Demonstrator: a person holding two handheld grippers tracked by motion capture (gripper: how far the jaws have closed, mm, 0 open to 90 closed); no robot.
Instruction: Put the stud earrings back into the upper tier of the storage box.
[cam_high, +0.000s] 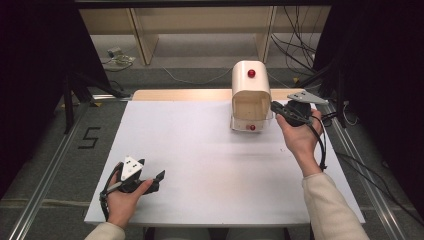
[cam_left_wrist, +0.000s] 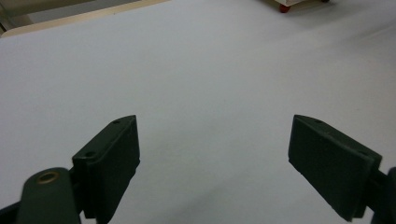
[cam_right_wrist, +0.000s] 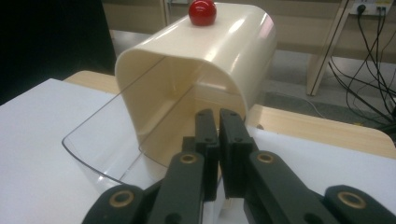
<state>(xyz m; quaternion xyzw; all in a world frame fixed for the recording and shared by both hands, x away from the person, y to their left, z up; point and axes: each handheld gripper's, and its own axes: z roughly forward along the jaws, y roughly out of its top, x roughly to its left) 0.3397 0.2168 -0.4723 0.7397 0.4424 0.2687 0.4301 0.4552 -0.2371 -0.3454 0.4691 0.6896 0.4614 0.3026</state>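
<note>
Cream box (cam_high: 251, 92) with red knob (cam_high: 251, 73) on top stands at worktop (cam_high: 200, 150) 1 o'clock, far edge; open clear flap (cam_right_wrist: 100, 140) faces person. Right gripper (cam_high: 276, 107) at box's 3 o'clock side, jaws nearly together at flap's edge; cannot tell whether anything sits between them. Left gripper (cam_high: 159, 176) at 7 o'clock, near front edge, jaws wide, nothing between, well apart from box.

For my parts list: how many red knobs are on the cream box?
2: one red knob on the top of the cream box, another red knob low at its front. More may be hidden behind.
</note>
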